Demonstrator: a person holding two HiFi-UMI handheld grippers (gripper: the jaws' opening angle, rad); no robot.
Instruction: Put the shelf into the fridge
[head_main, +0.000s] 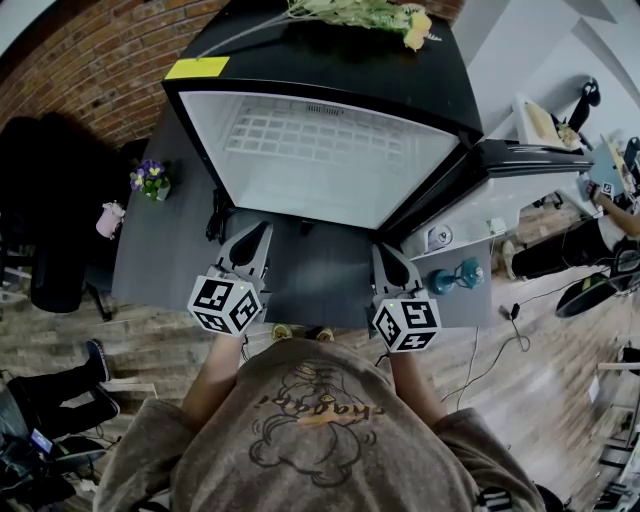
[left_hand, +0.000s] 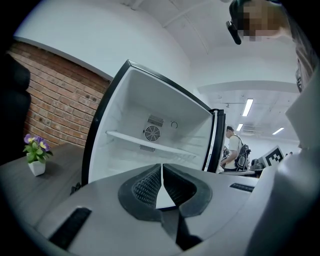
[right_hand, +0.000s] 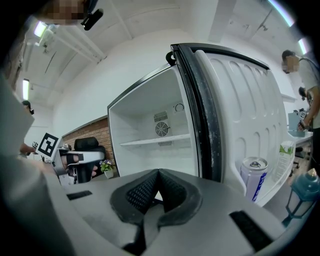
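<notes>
The fridge (head_main: 330, 70) stands open on the grey counter (head_main: 165, 250). The white shelf (left_hand: 150, 144) sits level inside it, spanning the middle of the compartment. The left gripper (head_main: 250, 238) and right gripper (head_main: 392, 262) hover just before the opening, each with its fingers pressed together on nothing.

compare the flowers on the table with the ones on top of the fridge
The table flowers stand upright in a small white pot; the fridge-top flowers lie flat, unpotted. The table flowers have purple blooms; the fridge-top flowers show a yellow-orange bloom. Both have green leaves.
</notes>
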